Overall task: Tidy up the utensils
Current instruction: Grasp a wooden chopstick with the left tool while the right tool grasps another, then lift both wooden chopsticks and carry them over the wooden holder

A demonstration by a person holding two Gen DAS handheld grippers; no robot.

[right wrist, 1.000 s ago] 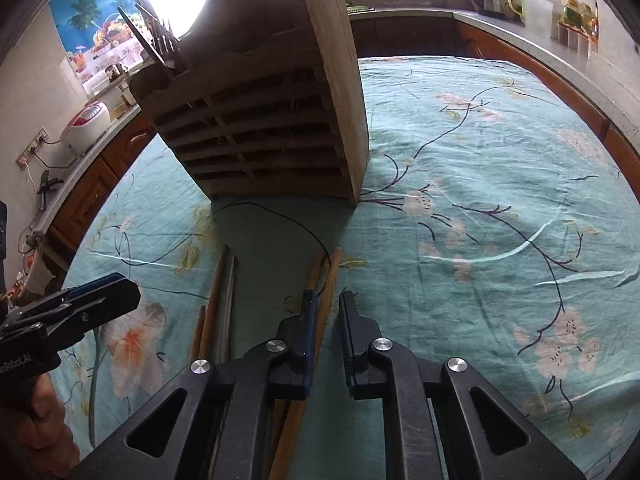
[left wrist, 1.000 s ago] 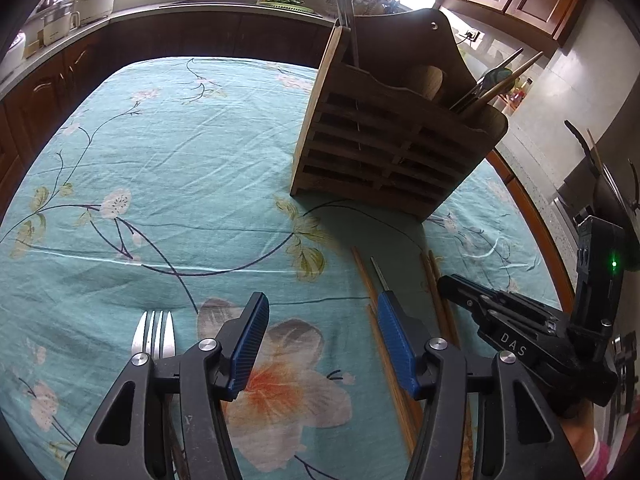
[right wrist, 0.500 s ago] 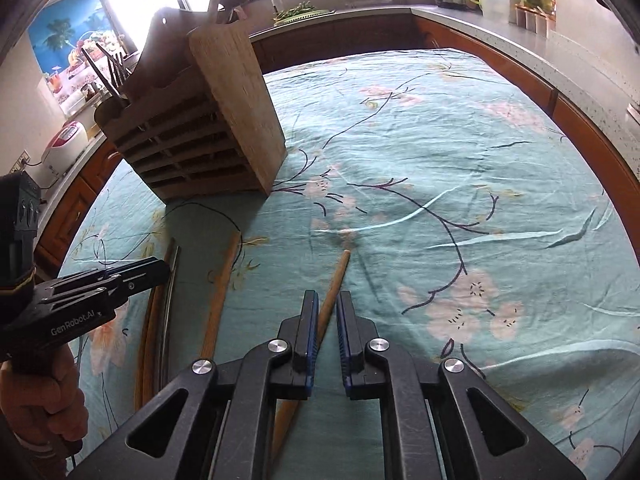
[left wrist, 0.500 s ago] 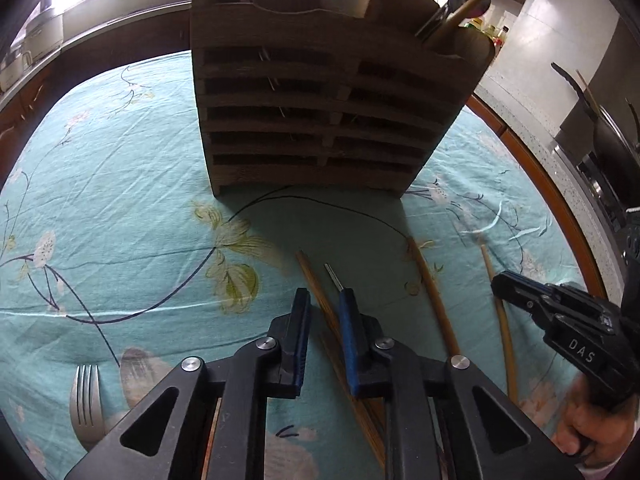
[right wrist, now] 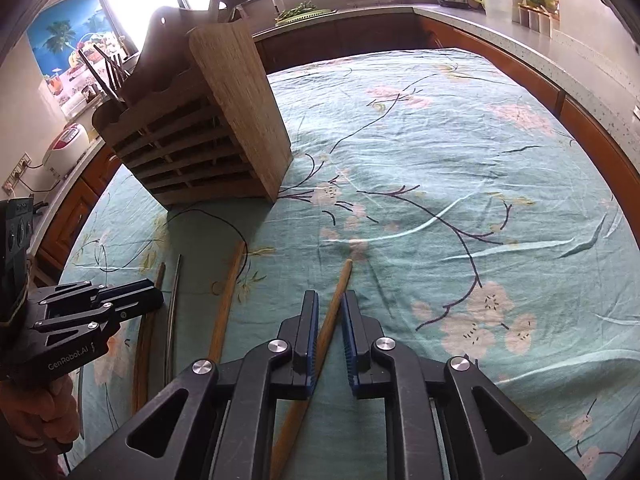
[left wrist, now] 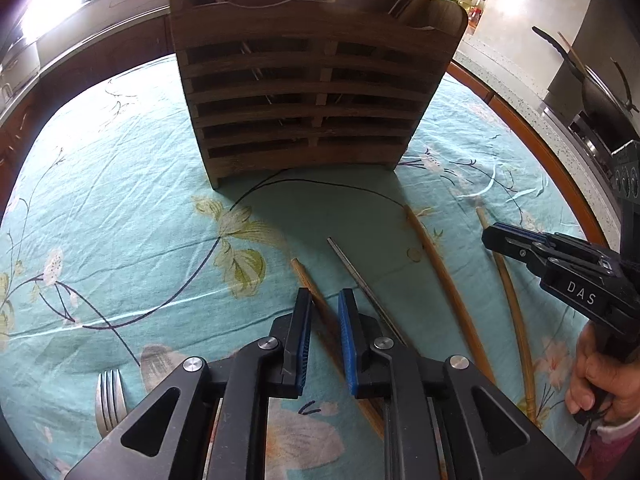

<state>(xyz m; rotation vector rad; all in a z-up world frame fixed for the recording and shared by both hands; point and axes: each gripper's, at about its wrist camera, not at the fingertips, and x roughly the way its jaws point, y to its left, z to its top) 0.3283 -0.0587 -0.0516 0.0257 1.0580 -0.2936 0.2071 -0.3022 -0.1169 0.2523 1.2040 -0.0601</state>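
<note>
Down on the teal floral cloth covering the surface (left wrist: 120, 200), the left gripper (left wrist: 324, 300) has just been closing its jaws. They now stand narrow on a brown wooden chopstick (left wrist: 304, 276), which crosses slantwise between the blue pads and seems to touch both. Its free tip points toward 11 o'clock and lies on the cloth.

Just beside it, at 1 o'clock of that gripper, lies a thin silver metal chopstick (left wrist: 360, 280). Farther toward 2 o'clock lies a long pale bamboo chopstick (left wrist: 444, 280). A silver fork (left wrist: 108, 396) rests at 8 o'clock, well apart from the sticks. The slatted wooden utensil holder (left wrist: 312, 96) stands upright at 12 o'clock, with handles sticking out of its top.

Over in the right wrist view, the right gripper (right wrist: 331, 300) is almost closed around a light wooden chopstick (right wrist: 342, 284). The stick lies against the left pad, a sliver of gap shows at the right pad, and whether it is truly gripped cannot be told. Its tip points to 12 o'clock; the holder stands at 10 o'clock.
</note>
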